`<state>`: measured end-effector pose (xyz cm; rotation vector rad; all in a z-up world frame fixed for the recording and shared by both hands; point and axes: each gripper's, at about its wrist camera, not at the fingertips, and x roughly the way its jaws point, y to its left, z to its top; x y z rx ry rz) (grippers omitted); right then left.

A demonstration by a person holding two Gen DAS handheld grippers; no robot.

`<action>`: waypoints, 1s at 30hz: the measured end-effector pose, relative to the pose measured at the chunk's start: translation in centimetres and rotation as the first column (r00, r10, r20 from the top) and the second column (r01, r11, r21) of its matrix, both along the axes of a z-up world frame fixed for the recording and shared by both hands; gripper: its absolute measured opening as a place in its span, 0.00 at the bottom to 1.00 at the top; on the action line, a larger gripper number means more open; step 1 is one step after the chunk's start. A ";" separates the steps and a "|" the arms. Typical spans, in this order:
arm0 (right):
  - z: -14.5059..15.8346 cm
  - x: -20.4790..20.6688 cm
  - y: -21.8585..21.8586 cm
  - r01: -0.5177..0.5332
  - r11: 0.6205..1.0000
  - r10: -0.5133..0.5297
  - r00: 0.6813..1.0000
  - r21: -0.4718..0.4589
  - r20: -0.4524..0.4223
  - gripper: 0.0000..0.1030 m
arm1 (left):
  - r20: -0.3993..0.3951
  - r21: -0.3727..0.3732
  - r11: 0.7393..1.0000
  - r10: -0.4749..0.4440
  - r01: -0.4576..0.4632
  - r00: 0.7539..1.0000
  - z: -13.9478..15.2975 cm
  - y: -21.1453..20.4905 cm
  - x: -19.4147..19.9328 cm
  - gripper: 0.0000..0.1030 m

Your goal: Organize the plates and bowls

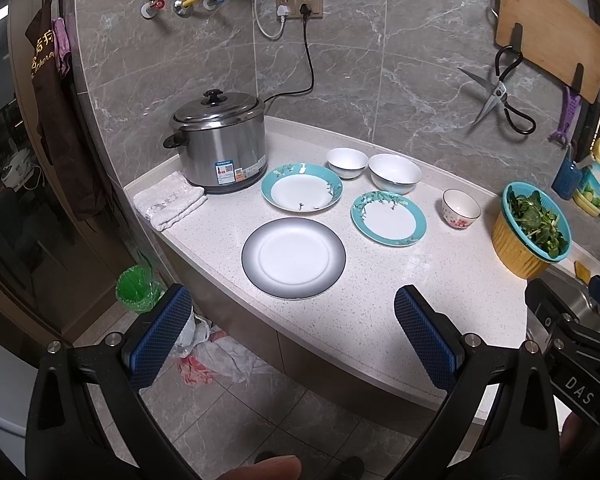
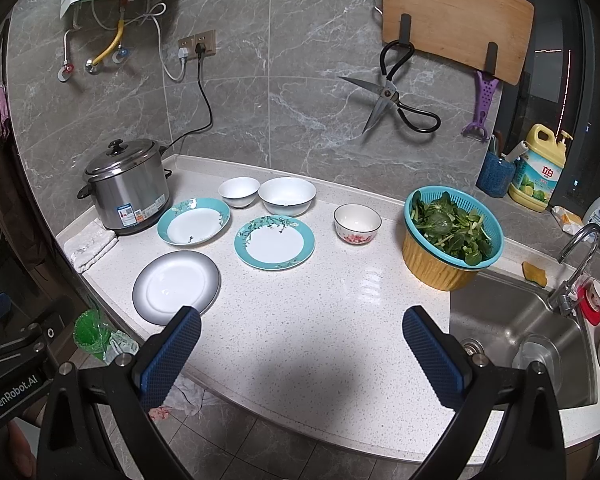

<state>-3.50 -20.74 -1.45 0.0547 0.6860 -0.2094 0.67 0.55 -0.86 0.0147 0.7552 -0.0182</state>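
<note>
Round white plate with dark grey rim (image 1: 293,257) lies flat at counter's near-left edge, straight ahead of left gripper (image 1: 292,340), nearer than right gripper (image 2: 302,354); both wide, empty.

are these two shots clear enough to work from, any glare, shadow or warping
Left wrist view: sharp, evenly lit, countertop edge bowed by fisheye. Right wrist view: dark shadow on the counter between the right claw's fingers, small glare patch near the yellow basket, corners vignetted black.
</note>
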 end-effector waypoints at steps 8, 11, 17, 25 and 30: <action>0.0 0.1 0.0 0.000 1.000 0.000 1.000 0.000 -0.001 1.00 | -0.001 0.000 1.000 0.000 0.000 1.000 0.0 0.0 0.1 1.00; -0.1 0.1 0.0 0.000 1.000 0.000 1.000 0.000 -0.002 1.00 | 0.000 -0.001 1.000 0.001 -0.001 1.000 0.0 0.0 0.1 1.00; -0.2 0.2 0.1 0.000 1.000 0.000 1.000 -0.001 -0.002 1.00 | -0.001 0.000 1.000 0.000 0.000 1.000 0.0 0.1 0.1 1.00; -0.2 0.4 0.2 0.001 1.000 -0.001 1.000 -0.002 -0.004 1.00 | -0.005 -0.001 1.000 0.000 0.000 1.000 -0.4 0.0 0.4 1.00; 0.0 0.5 0.2 0.002 1.000 -0.002 1.000 -0.003 -0.005 1.00 | -0.009 -0.003 1.000 -0.003 0.003 1.000 -0.6 0.0 0.6 1.00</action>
